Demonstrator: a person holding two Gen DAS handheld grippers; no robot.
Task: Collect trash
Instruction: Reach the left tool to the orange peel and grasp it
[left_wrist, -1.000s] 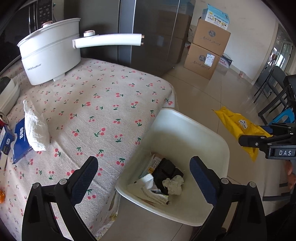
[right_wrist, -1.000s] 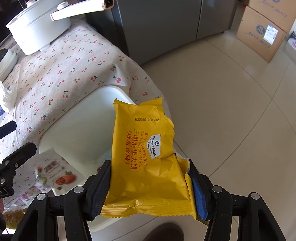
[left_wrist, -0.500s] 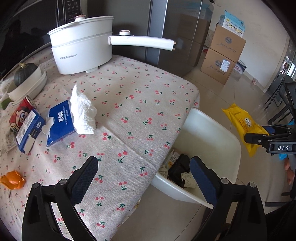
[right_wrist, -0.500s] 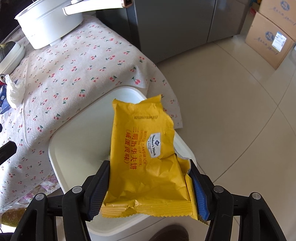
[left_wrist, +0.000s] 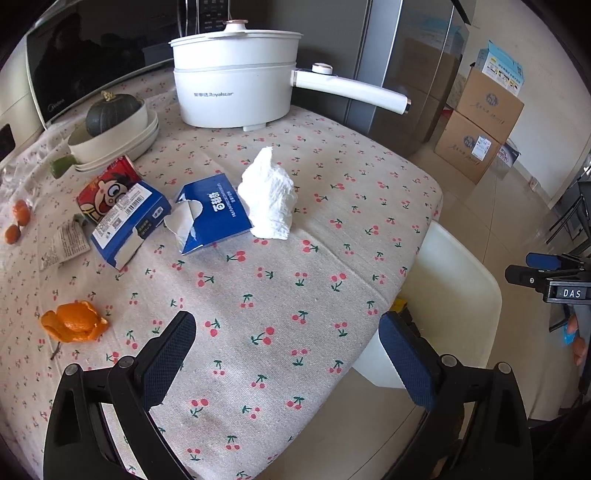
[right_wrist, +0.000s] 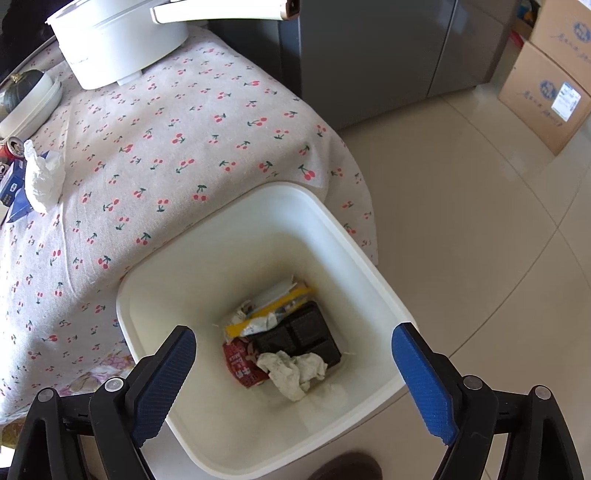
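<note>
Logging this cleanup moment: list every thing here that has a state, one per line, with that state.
Left gripper: open, empty, over the table.
Right gripper: open, empty, above the bin.
White plastic trash bin: uncovered, partly filled.
Yellow snack wrapper: in the bin.
Crumpled white tissue: on the cherry-print tablecloth.
Blue tissue box: torn open.
White electric pot: lid on.
Orange peel: on the tablecloth.
</note>
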